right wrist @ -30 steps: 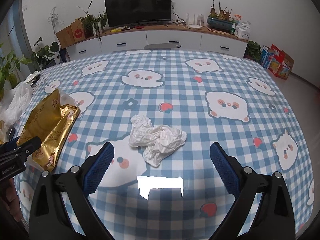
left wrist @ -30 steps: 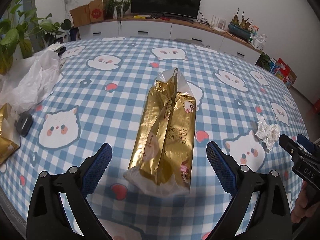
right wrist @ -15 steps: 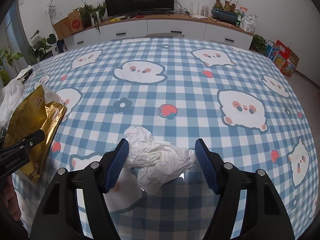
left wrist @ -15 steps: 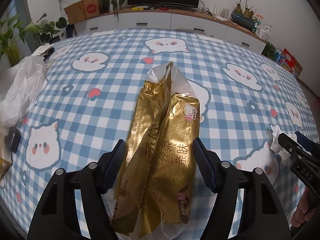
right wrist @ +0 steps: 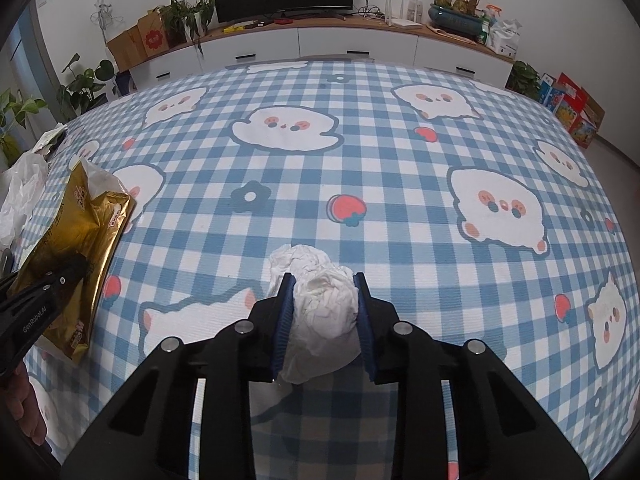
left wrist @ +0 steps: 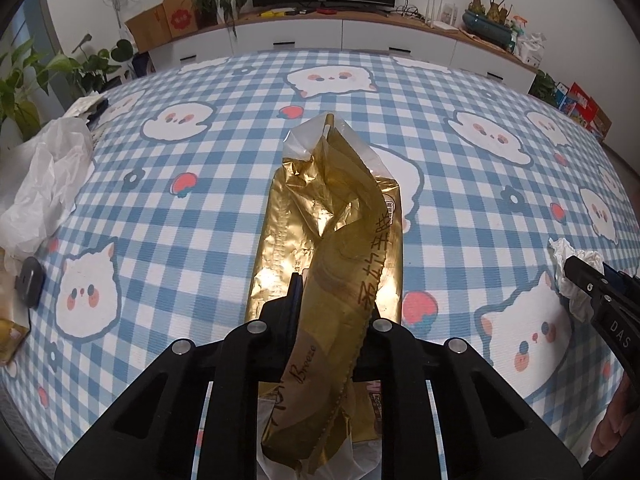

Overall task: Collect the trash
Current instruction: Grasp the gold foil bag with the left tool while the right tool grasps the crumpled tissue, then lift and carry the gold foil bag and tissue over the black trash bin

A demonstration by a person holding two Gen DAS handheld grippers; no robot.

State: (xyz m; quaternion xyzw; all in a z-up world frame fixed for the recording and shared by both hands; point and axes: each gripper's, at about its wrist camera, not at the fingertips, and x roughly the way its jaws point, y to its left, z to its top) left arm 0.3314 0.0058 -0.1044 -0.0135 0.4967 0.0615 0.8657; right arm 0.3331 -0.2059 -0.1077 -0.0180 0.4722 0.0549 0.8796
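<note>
A long gold foil wrapper (left wrist: 332,240) lies on the blue checked tablecloth (left wrist: 200,184). My left gripper (left wrist: 334,304) is shut on its near part, which is crumpled up between the fingers. The wrapper also shows at the left of the right wrist view (right wrist: 76,248). A crumpled white tissue (right wrist: 320,304) sits on the cloth, and my right gripper (right wrist: 324,284) is shut on it. The tissue and right gripper show at the right edge of the left wrist view (left wrist: 572,276).
A crumpled white plastic bag (left wrist: 44,184) lies at the table's left edge, with a small black object (left wrist: 32,280) and a gold packet (left wrist: 10,332) near it. Plants stand left of the table. A white cabinet (right wrist: 352,46) with a TV is beyond.
Both grippers have closed: the left on the gold wrapper, squeezing it into a ridge, the right on the white tissue. Both moved forward over their objects.
</note>
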